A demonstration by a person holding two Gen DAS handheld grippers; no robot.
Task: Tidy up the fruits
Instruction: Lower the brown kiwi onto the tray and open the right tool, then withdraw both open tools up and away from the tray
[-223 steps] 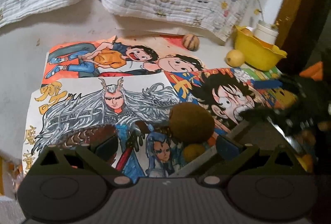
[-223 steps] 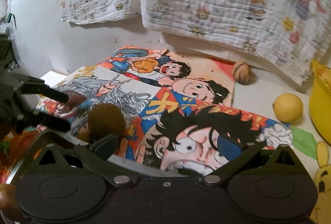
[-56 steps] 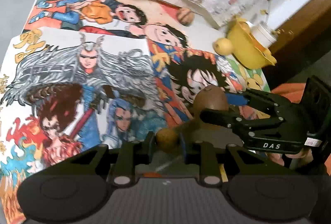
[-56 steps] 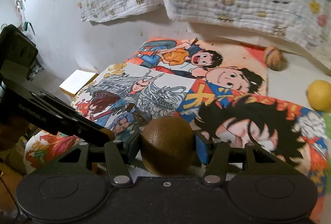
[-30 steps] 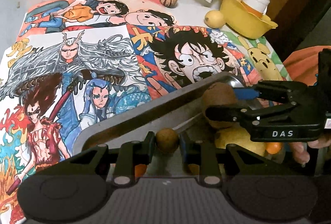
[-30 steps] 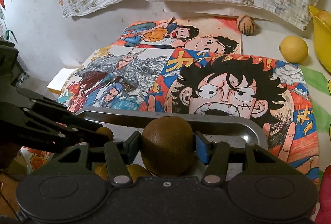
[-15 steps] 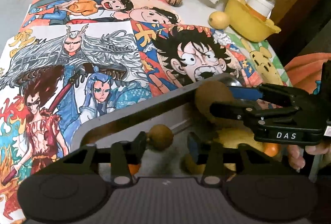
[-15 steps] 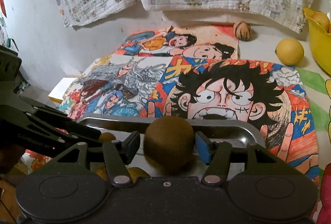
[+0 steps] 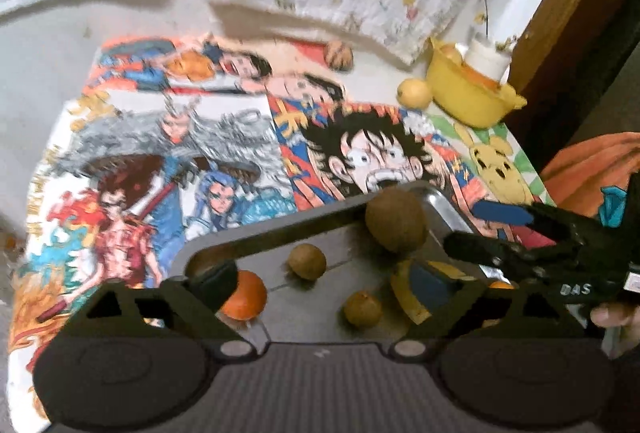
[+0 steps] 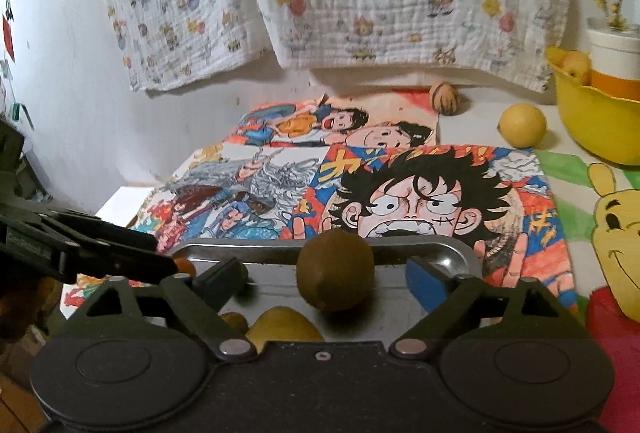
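Now fuzzy oval kiwi (image 10: 335, 275) on metal tray (image 10: 460, 253)

Kiwi (image 10: 335, 270) and fruits crowd the tray (image 10: 460, 253).

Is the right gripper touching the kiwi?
Apart. The right wrist view shows the right gripper with jaws just opened wide, and the tray visible on both sides between the pads and the kiwi.

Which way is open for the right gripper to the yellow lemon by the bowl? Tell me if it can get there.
Probably yes. The right gripper has just been opening and grips nothing; the kiwi lies loose in the metal tray. The lemon sits alone on the table ahead and to the right, beside the yellow bowl, with only flat drawings between.
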